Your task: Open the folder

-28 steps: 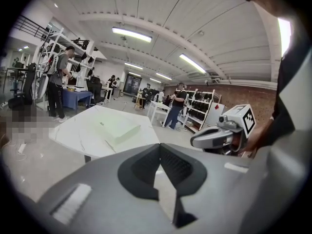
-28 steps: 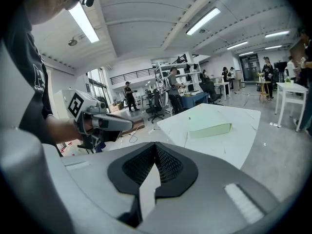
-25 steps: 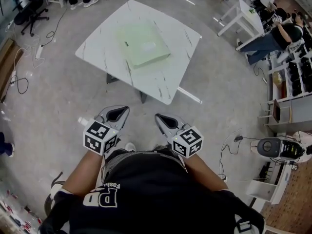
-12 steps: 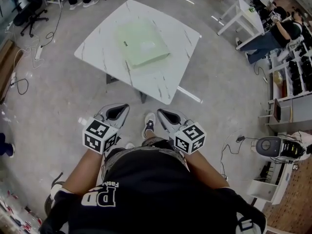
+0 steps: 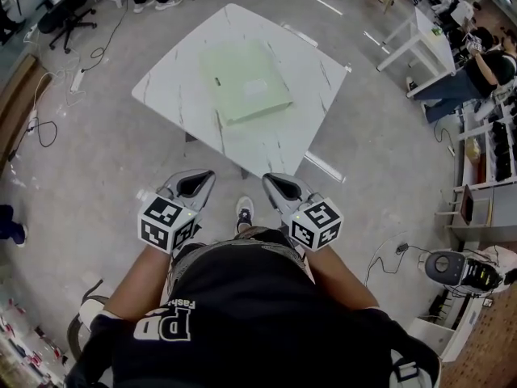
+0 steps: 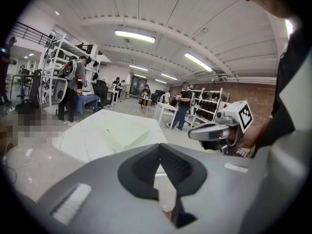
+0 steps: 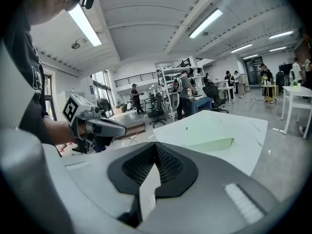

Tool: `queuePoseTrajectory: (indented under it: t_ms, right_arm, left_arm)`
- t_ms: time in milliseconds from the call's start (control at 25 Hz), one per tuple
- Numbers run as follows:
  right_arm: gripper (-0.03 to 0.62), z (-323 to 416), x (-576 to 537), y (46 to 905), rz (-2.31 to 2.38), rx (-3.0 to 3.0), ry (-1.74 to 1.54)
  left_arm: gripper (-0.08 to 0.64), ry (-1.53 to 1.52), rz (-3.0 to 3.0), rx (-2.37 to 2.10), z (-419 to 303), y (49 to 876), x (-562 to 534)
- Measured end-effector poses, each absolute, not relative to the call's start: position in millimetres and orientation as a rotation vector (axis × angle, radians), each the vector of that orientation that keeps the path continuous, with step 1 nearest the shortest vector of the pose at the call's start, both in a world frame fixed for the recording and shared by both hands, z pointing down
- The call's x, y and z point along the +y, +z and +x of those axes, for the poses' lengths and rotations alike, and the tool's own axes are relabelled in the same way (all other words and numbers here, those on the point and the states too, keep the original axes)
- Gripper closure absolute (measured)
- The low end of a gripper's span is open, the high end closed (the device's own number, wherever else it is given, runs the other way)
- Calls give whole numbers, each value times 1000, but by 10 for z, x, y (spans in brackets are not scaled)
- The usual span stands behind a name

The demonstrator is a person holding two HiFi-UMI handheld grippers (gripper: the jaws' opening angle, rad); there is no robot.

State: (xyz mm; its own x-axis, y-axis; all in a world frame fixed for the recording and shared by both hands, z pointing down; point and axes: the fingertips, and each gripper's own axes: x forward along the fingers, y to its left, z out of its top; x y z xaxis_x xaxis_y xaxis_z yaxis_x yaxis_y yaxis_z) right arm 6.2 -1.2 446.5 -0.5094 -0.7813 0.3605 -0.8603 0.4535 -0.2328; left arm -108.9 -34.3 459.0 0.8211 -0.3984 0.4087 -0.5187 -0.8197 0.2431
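Folder (image 5: pixel 246 81): pale green, closed, lay flat near the middle of the white marble-patterned table (image 5: pixel 174 95), upper centre of the head view.

Left gripper (image 5: pixel 199 182): was held lower left of centre, well short of the table; its jaws met tip to tip with nothing between them.

Right gripper (image 5: pixel 277 184): sat beside it to the right, also clear of the table; jaws closed, empty.

Shoe (image 5: pixel 245 210): stood on the grey floor between the two grippers.

Office chair (image 5: pixel 69 10): stood in the upper left corner.
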Motion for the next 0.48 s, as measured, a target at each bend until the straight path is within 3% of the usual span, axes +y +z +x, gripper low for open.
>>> queuePoseTrajectory:
  t_ms: [480]
  right_arm:
    - [592,634,-800,4363,1315,-2585,543]
  left_arm:
    - [508,489,2610,-841,-581,4504,-966]
